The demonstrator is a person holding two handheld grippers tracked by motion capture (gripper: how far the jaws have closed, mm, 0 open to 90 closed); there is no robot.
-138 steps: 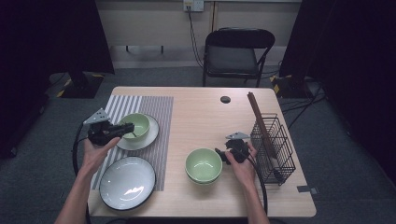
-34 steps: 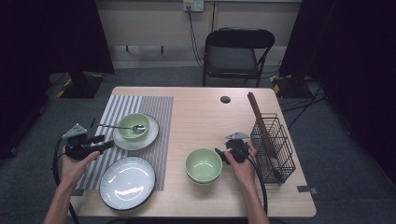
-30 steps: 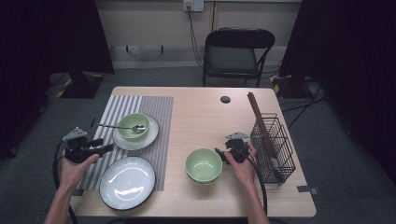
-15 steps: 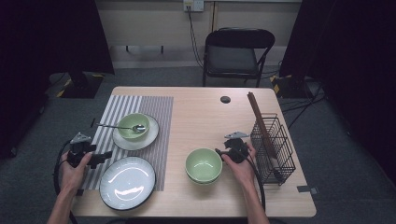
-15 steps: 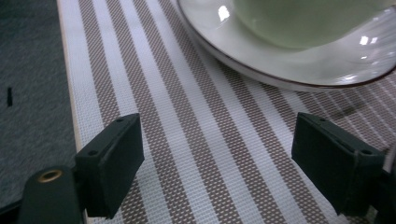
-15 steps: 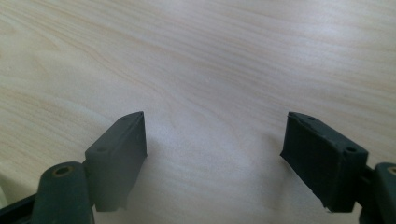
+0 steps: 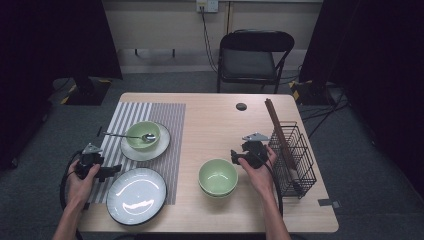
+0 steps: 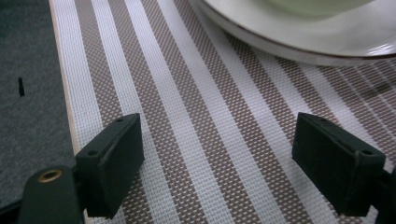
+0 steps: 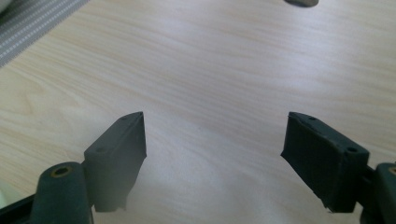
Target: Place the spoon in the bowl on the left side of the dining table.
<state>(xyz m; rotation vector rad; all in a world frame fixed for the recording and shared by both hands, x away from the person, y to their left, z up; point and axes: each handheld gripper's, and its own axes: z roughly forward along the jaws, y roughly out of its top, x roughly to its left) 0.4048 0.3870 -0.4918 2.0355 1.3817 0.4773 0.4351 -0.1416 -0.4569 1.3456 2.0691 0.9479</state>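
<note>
Two grippers, both gaping and empty, over a table laid with two plates and two green bowls.

At the table's left edge the left gripper [image 7: 111, 171] sits low over the striped placemat [image 7: 131, 116], its jaws just sprung wide with only weave between them; beside it, near the front edge, lies the big white plate [image 7: 136, 195]. Behind that, a smaller plate [image 7: 161, 146] carries one green bowl [image 7: 142, 134] with a single spoon [image 7: 125, 135] across it. The second green bowl [image 7: 218, 177] stands on bare pale wood, just left of the right gripper [image 7: 235, 156], whose jaws hang wide apart over the tabletop [image 7: 215, 125]. One wire basket [image 7: 295, 160] stands by the right edge. Beyond: one folding chair [image 7: 252, 55], grey carpet, dark curtains.
</note>
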